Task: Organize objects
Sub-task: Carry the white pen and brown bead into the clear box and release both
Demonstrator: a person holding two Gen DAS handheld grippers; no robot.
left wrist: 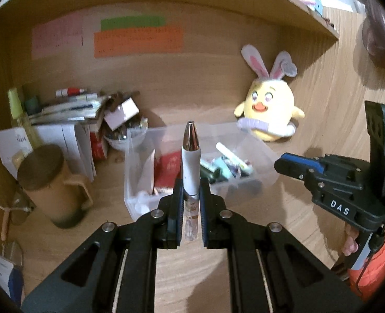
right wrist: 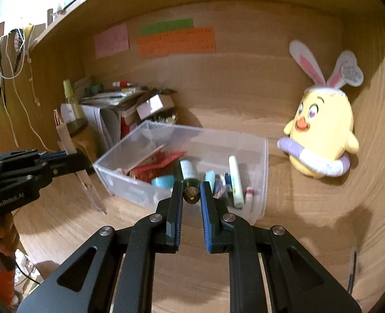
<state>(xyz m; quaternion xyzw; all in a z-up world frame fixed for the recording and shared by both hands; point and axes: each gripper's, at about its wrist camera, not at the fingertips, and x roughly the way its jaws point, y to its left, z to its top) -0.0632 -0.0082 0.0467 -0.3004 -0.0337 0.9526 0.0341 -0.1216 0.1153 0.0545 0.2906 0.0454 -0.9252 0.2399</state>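
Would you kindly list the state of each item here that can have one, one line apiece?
Left gripper: jaws shut on the pen-shaped tool, held off the desk.
Pen-shaped tool: gripped, metallic tip pointing away, clear cap at rear.
Right gripper: jaws shut on a small brown nut-like object.
Clear bin: open-topped, partly filled.
Plush chick: upright against the wall.

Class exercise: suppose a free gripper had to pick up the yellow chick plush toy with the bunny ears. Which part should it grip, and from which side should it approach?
Grip the yellow chick plush toy across its round body, above the purple and white ring around its belly, coming from the front. It leans against the wooden back panel, so the rear looks blocked. The floppy ears would probably fold and let it swing.
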